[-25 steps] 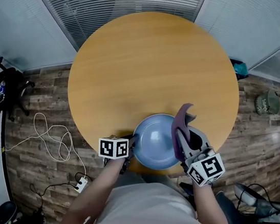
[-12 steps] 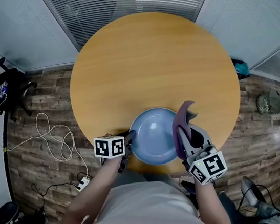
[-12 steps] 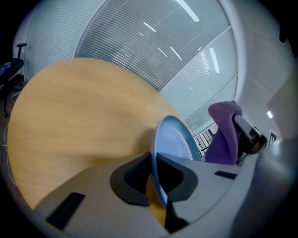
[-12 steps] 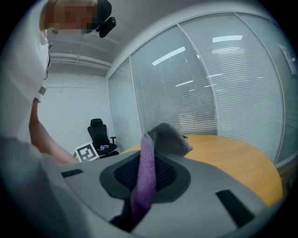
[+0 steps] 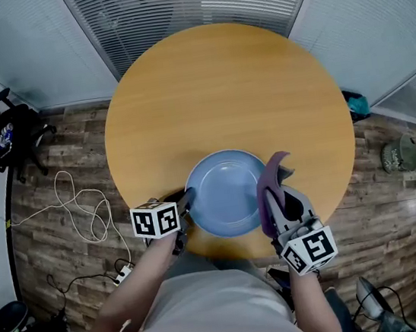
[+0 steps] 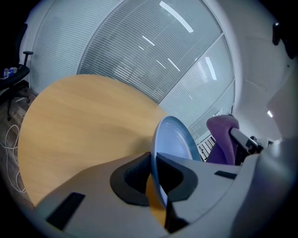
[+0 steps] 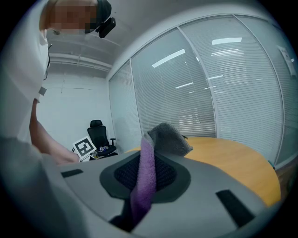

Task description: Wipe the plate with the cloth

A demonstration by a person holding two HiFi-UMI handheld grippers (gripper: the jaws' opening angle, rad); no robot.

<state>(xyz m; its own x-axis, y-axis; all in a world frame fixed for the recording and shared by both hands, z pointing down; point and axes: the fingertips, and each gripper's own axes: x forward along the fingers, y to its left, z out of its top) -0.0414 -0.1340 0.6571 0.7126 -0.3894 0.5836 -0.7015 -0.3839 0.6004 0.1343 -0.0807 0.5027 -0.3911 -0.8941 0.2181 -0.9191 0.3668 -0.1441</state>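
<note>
A blue plate (image 5: pixel 231 190) is over the near edge of the wooden table (image 5: pixel 219 83); the left gripper (image 5: pixel 185 201) pinches its left rim, and the right gripper (image 5: pixel 273 200), beside its right rim, clasps a purple cloth (image 5: pixel 273 170)

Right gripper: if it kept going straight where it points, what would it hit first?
Probably the bare table beyond its cloth; the plate seems just left of that line, though depth is unclear.
</note>
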